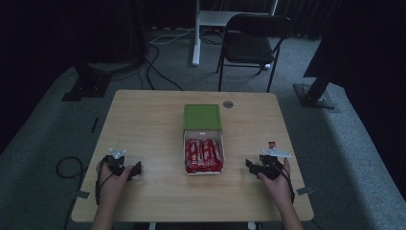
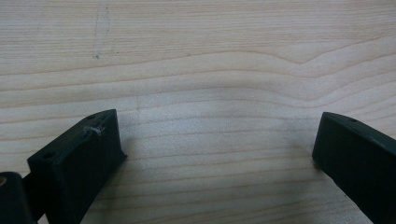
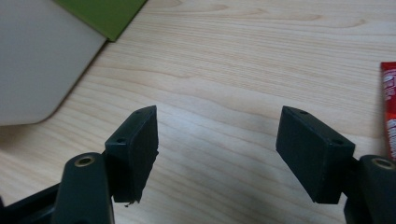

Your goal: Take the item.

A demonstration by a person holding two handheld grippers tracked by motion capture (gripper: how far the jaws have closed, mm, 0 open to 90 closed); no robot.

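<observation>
Your left gripper (image 1: 139,170) rests on the surface (image 1: 143,124) near the front-left corner, jaws spread wide w/ nothing between them; in the left gripper view its gripper (image 2: 215,140) has bare wood grain across the gap. Your left hand (image 1: 112,179) wraps the body from behind, cable looping off the surface edge.

Your right gripper (image 1: 249,164) sits at the front right, jaws also spread, nothing pinched. In the right gripper view the gripper (image 3: 217,140) faces bare wood, w/ a pale box wall (image 3: 37,60) and green lid (image 3: 105,14) at upper left, and a red wrapper (image 3: 388,102) at the right edge. Your right hand (image 1: 277,179) holds it; a small red item (image 1: 272,143) lies just beyond the grey plate, too small to tell what.

Between the two, centre of the surface: an open box (image 1: 203,139), green lid (image 1: 202,116) slid toward the far side, red packs (image 1: 204,155) lying side by side in the tray. Both grippers are well apart from it.

A round grommet (image 1: 228,104) sits by the far edge. Beyond, a black chair (image 1: 251,43) stands on the grey floor
</observation>
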